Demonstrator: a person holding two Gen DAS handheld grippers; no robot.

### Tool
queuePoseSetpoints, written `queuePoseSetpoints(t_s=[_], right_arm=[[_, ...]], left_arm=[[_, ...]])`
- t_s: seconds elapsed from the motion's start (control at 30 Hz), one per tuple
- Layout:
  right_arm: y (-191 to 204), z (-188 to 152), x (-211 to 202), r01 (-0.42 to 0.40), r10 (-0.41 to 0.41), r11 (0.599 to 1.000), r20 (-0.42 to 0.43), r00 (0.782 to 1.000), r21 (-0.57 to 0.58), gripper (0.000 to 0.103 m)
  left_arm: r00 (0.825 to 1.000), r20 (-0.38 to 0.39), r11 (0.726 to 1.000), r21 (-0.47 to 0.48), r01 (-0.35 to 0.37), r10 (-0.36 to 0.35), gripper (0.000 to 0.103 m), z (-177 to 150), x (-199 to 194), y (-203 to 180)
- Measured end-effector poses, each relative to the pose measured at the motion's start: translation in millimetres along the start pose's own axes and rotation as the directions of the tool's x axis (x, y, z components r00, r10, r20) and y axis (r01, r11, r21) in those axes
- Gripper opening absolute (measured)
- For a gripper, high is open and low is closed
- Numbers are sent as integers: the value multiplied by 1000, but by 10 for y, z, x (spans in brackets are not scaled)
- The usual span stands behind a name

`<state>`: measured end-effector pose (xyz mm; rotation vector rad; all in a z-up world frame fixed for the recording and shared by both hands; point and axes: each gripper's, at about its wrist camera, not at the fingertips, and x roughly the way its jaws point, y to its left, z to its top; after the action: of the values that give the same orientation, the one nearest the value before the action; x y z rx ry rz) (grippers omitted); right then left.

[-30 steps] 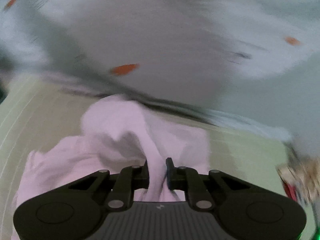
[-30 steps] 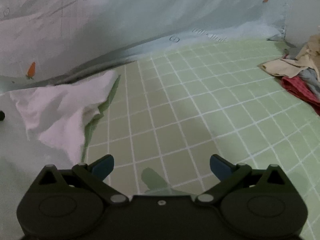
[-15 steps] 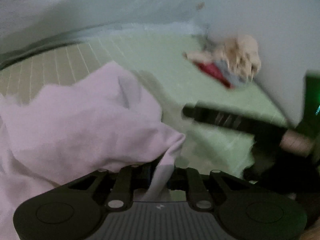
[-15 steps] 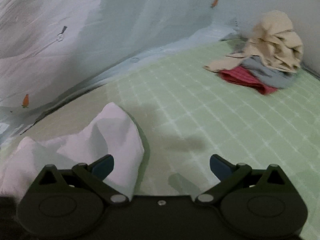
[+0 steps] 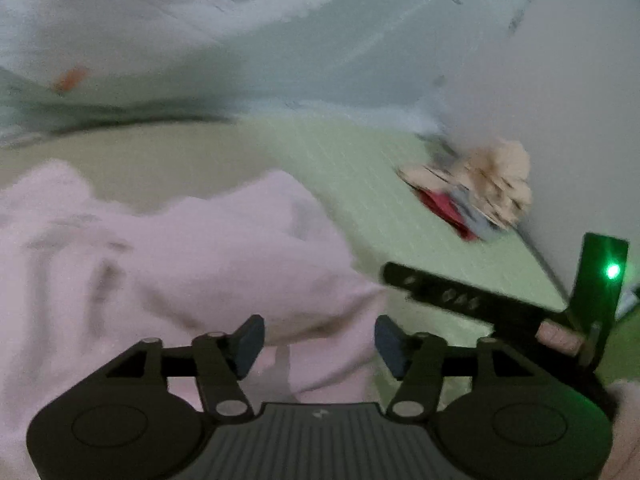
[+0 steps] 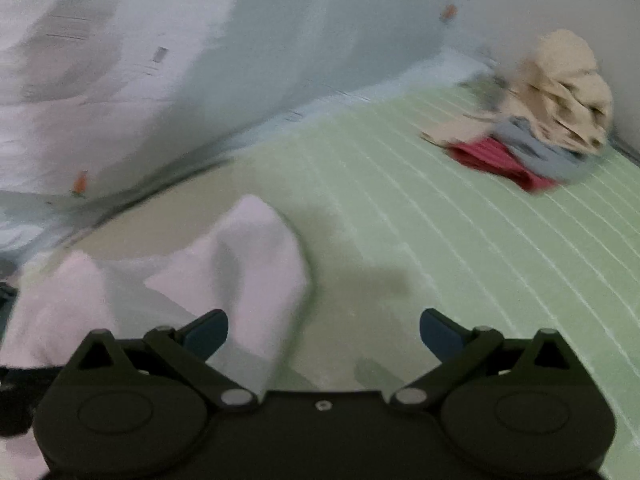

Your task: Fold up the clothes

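A pale pink-white garment (image 5: 172, 264) lies crumpled on the green checked sheet (image 5: 360, 184). My left gripper (image 5: 318, 342) is open just over the garment's near edge, with nothing between its fingers. In the right wrist view the same garment (image 6: 248, 256) lies at the lower left, rising in two peaks. My right gripper (image 6: 324, 330) is open wide and empty, with its left finger (image 6: 204, 330) over the garment's edge. The right gripper's body (image 5: 480, 304) shows at the right of the left wrist view.
A pile of beige, grey and red clothes (image 6: 536, 120) lies at the far right by the wall, also seen in the left wrist view (image 5: 480, 192). A pale blue quilt with small orange marks (image 6: 160, 80) is bunched along the back.
My left gripper has opened and let go of the pink-white garment, which now lies on the sheet. Both views have swung right, towards the pile of clothes. The right gripper stays open.
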<state>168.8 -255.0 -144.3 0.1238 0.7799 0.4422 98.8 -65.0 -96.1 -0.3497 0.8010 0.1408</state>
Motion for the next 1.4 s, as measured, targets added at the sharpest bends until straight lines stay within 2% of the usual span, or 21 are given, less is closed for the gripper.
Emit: queuePoseSetpoints(t_s=[0.07,0.13,0.27,0.33,0.37,0.47,0.63,0.7,0.83,0.9,1.0,1.03,1.07,1.1,1.13,1.2,1.27,1.33,1.4], right_arm=[[175,53,-23,-57,58,998,15,998,-22,103],[386,41,-33,-110,111,992,21,994,-61,103],[820,-16,-23,-201,206,968,17,978,-151,103],[1037,-102,45,-218,221,953,-11,975,-210,103],[1136,-151,89,-223,222,946,-29,975,-236,103],[1326,-241,205,-150,146,935,-37,989,-322,103],[1406,-268,417,-35,24,897,-30,999,-440,103],[1434,-262,493,-3,-11,881,-26,1000,-473,103],[1533,-208,627,-13,-15,859,-50,999,-512,103],[1521,-167,756,-64,11,868,-111,994,-493,103],[1442,-85,835,-123,65,892,-145,987,-434,88],[1430,-69,823,-118,68,898,-132,989,-424,79],[1420,-56,808,-111,68,903,-117,991,-414,63],[1404,-26,758,-103,72,907,-92,993,-409,54],[1387,5,704,-95,76,910,-65,995,-403,40],[1353,68,597,-80,82,917,-11,997,-392,26],[1319,130,489,-65,88,923,42,995,-379,21],[1119,218,300,-22,58,950,107,993,-313,18],[864,272,100,39,2,968,163,987,-248,17]], left_arm=[[995,15,994,-32,-102,102,63,-64,-135,219],[979,12,976,-82,-202,204,65,-139,-236,476],[921,-12,904,-187,-384,389,67,-290,-430,997],[903,-41,866,-268,-423,428,67,-359,-482,1266],[897,-48,853,-290,-433,439,67,-379,-501,1368],[883,-67,821,-341,-457,464,68,-420,-550,1632],[874,-121,796,-369,-480,470,70,-378,-342,1916],[876,-144,792,-380,-478,460,70,-378,-253,2012],[879,-180,791,-383,-476,442,70,-377,-90,2110],[877,-196,792,-378,-480,439,71,-377,-17,2128],[874,-219,792,-369,-486,434,73,-377,92,2155],[873,-226,792,-366,-488,433,73,-377,128,2164],[871,-231,792,-363,-490,433,74,-378,151,2169],[869,-232,792,-358,-494,437,74,-381,152,2169],[867,-232,793,-353,-497,440,74,-385,153,2169],[856,-230,794,-320,-516,464,75,-389,148,2138],[838,-224,793,-276,-544,497,75,-390,134,2088],[816,-217,783,-235,-576,536,75,-386,95,2027],[812,-210,776,-239,-583,545,74,-394,31,2004]])
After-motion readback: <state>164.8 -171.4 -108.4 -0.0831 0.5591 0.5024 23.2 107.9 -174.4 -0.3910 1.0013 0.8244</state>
